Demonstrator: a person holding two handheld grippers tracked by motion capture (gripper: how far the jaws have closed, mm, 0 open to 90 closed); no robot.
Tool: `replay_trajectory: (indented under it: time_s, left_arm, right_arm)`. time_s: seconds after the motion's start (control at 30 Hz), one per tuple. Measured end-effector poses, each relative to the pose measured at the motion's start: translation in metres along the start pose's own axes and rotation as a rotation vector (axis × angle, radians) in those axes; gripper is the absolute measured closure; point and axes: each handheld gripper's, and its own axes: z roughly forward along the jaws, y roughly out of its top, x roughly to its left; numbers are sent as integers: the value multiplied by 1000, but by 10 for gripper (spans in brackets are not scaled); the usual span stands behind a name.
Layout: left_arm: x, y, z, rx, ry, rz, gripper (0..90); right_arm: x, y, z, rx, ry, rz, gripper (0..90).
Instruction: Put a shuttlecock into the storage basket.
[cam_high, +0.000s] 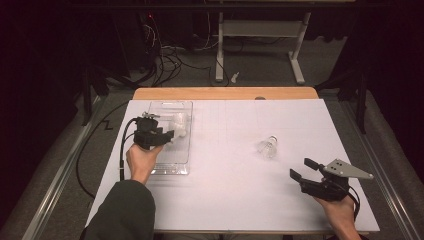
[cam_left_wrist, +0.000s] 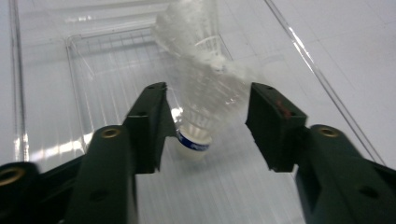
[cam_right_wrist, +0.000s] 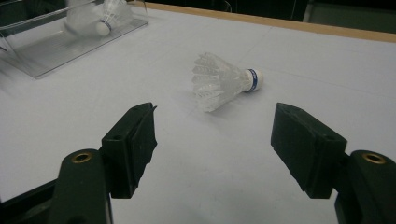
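Note:
A white shuttlecock (cam_left_wrist: 205, 112) with a blue band on its cork stands blurred, cork down, between the jaws of my left gripper (cam_left_wrist: 208, 93) over the clear plastic tray (cam_left_wrist: 46, 93). The jaws are open and the pads do not press on it. More white feathers (cam_left_wrist: 187, 28) show behind it, too blurred to make out. In the high view the left gripper (cam_high: 170, 135) hangs over the tray (cam_high: 170, 167) at the table's left. A second shuttlecock (cam_high: 268, 146) lies on its side on the white sheet. My right gripper (cam_high: 302, 168) is open, short of that shuttlecock (cam_right_wrist: 219, 81).
The white sheet (cam_high: 230, 190) covers most of the wooden table, whose far edge (cam_high: 225, 93) shows beyond it. Cables and a desk frame (cam_high: 260, 45) stand on the floor past the table. The tray (cam_right_wrist: 56, 51) lies far left of the right gripper.

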Motion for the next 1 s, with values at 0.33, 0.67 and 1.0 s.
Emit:
replay_trajectory:
  time_s: [0.33, 0.67, 1.0]
  left_arm:
    - [-7, -2, -6, -32, 15, 23, 348]
    - [-14, -11, -16, -79, -2, 41, 326]
    - [-18, -19, -26, -118, -22, 59, 331]
  right_arm:
    - [0, 0, 0, -2, 0, -2, 310]
    - [0, 0, 0, -3, 0, -2, 311]
    - [0, 0, 0, -3, -1, -3, 310]
